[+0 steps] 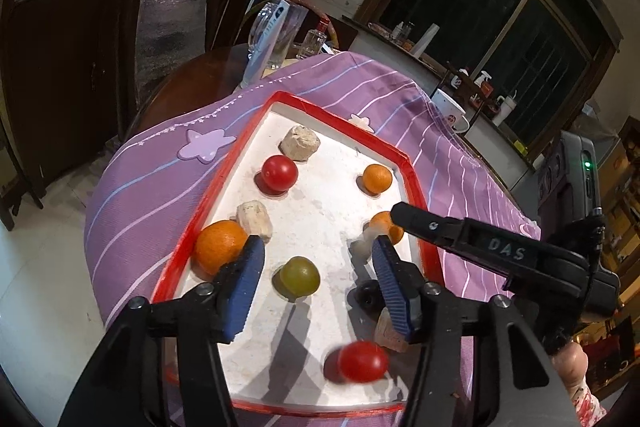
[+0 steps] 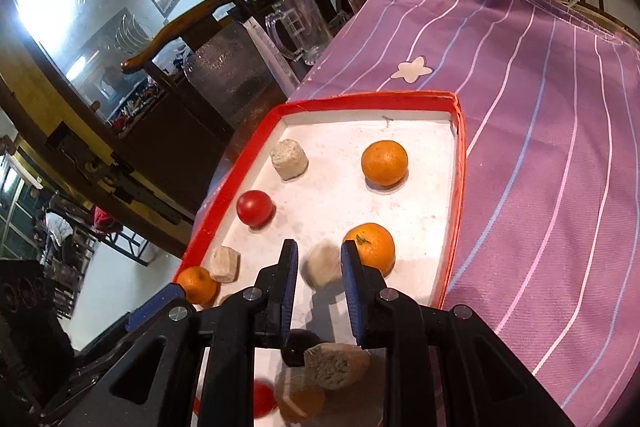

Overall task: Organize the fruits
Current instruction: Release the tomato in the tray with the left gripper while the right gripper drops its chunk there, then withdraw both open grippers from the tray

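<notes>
Red-rimmed tray on purple striped cloth over worktop. Inside: three oranges, two red tomatoes, green grape, dark fruit, several beige blocks. Large orange against tray's left rim. Left gripper fingers apart over grape, empty. Right gripper fingers apart around blurred beige block, contact unclear.

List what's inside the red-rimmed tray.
In the tray: three oranges, two red tomatoes, a green grape, beige blocks, and a dark item. The left gripper partly hides the near right corner.
</notes>
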### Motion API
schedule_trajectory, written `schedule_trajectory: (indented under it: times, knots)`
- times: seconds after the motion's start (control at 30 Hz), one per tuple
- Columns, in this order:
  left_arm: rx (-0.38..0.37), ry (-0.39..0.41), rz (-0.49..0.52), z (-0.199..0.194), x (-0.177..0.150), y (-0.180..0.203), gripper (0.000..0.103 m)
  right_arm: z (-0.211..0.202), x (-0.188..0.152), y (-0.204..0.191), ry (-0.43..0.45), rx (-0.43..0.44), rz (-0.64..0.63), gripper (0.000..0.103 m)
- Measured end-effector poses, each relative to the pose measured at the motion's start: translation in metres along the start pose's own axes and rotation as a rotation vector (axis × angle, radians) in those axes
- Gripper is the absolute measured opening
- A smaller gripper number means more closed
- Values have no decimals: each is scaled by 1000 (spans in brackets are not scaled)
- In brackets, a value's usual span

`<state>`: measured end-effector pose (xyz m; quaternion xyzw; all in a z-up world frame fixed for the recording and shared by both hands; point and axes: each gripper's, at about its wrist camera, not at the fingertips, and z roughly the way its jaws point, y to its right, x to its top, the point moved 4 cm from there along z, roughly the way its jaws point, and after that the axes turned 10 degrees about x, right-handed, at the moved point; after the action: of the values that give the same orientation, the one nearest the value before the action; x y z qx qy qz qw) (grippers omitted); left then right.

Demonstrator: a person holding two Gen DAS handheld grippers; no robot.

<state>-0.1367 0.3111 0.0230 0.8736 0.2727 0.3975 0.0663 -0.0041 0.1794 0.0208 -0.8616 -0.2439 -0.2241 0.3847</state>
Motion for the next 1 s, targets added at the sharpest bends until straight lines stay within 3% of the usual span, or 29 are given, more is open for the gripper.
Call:
schedule_trajectory:
  times: [0.23,0.37,0.53,0.7,1.0]
  knots:
    - [19,21,-29,-13,0,-8,64,-27,-1,-7,60,14,7,29]
    - [53,55,6,-24,-1,2,71,-55,-10,-8,111,-6,5,30]
    - [128,120,117,-41,-8,29,79,-103,-31,-5,187,-122,-46,32]
    - [150,151,201,-51,-18,56,86,-146,-62,15,246,-297,-36,40]
    - [137,95,326,-49,-50,109,86,-189,-98,49,281,-382,32,45]
